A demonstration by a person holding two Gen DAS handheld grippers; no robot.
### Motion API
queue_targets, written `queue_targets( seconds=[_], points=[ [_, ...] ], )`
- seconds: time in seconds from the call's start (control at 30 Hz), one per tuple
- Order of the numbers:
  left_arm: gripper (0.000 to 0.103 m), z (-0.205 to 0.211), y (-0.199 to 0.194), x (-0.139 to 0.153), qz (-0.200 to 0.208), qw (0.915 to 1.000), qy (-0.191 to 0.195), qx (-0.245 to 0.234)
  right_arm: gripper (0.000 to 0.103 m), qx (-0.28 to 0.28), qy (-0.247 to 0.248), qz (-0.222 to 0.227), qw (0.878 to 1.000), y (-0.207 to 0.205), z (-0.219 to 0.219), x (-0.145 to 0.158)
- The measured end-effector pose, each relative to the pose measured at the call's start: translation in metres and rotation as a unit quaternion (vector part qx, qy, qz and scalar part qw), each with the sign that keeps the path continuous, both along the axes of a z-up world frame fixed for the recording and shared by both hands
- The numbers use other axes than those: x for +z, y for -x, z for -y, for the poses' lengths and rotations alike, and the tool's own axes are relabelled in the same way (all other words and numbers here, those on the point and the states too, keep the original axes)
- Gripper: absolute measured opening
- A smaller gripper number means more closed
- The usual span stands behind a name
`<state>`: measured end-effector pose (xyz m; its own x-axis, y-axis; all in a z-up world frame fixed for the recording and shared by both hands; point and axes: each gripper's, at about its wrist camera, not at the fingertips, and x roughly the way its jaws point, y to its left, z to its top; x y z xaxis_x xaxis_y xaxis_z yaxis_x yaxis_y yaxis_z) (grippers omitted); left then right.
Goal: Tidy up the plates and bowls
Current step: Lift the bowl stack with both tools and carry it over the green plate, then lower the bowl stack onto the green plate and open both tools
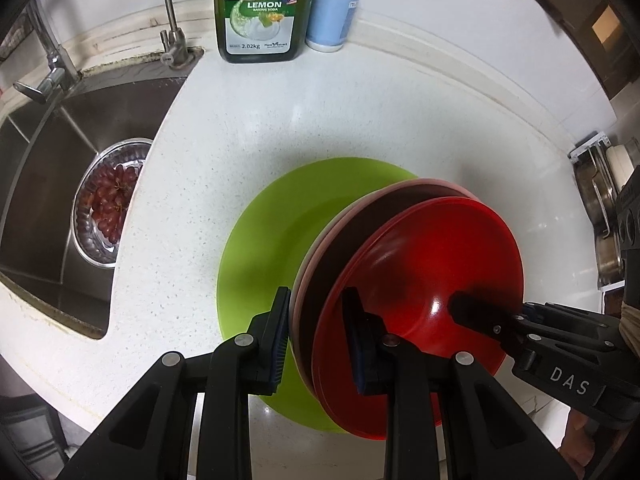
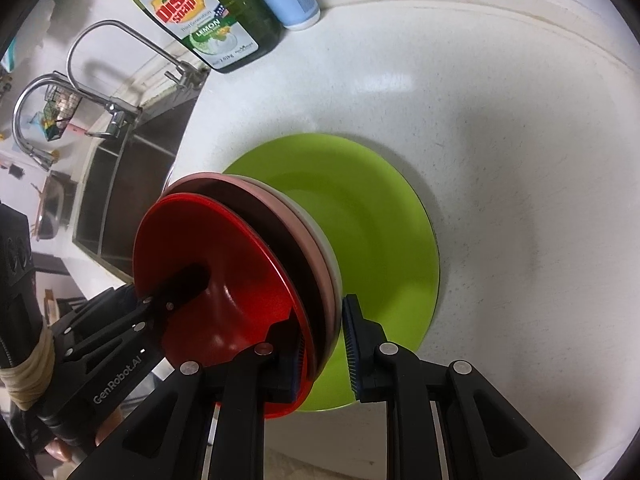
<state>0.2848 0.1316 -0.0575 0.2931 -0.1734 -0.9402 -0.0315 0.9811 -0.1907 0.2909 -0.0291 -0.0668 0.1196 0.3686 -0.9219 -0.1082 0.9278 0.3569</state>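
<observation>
Left claw: fingers spread, straddling the near rim of the bowl stack, pads not visibly pressing.
Right claw: likewise spread across the opposite rim.
Bowls: red bowl nested in a pink bowl, tipped on edge, mouth facing the person.
Plate: green plate flat on the white desk, directly under the stack.
Key relation: stack lies between both claws; neither is clearly nearer.
</observation>
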Motion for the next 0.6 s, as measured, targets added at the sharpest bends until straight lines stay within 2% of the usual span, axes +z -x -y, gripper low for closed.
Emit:
queue_targets(
  seconds=[0.3,0.6],
  points=[
    [0.026,-0.003,-0.008,-0.01,-0.018,0.9998,0.012,0.001,0.022,0.002,0.005,-0.022,1.0,-0.006,-0.002,-0.01],
    [0.026,-0.007,-0.01,-0.015,-0.022,0.9994,0.027,0.008,0.024,0.007,0.012,-0.001,1.0,-0.008,-0.007,-0.008]
  ],
)
